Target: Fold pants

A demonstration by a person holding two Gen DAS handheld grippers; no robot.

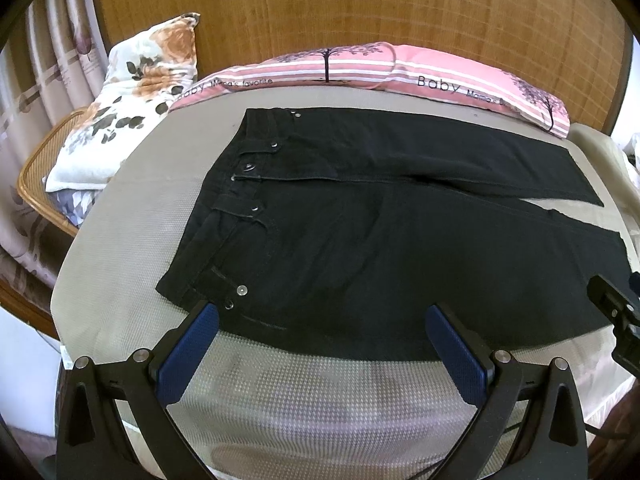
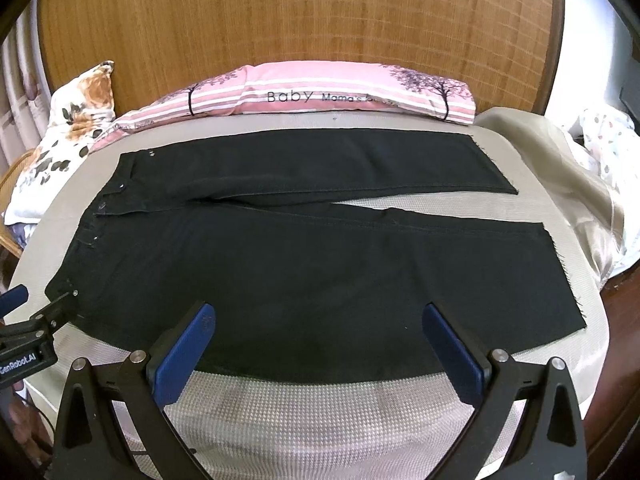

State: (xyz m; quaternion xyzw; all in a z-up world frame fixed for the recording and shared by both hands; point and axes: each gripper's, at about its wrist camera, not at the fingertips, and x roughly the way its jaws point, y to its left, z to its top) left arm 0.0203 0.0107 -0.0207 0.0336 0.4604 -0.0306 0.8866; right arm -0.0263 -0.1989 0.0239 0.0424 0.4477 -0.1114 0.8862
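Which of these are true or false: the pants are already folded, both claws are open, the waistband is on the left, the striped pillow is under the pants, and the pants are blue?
1. The pants are already folded. False: they lie flat, both legs spread.
2. The left claw and right claw are open. True.
3. The waistband is on the left. True.
4. The striped pillow is under the pants. False: it lies beyond them, by the headboard.
5. The pants are blue. False: black.

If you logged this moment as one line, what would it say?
stage: before first fold | black pants flat, legs apart, waist left | left gripper open, empty, near waist | right gripper open, empty, over near leg
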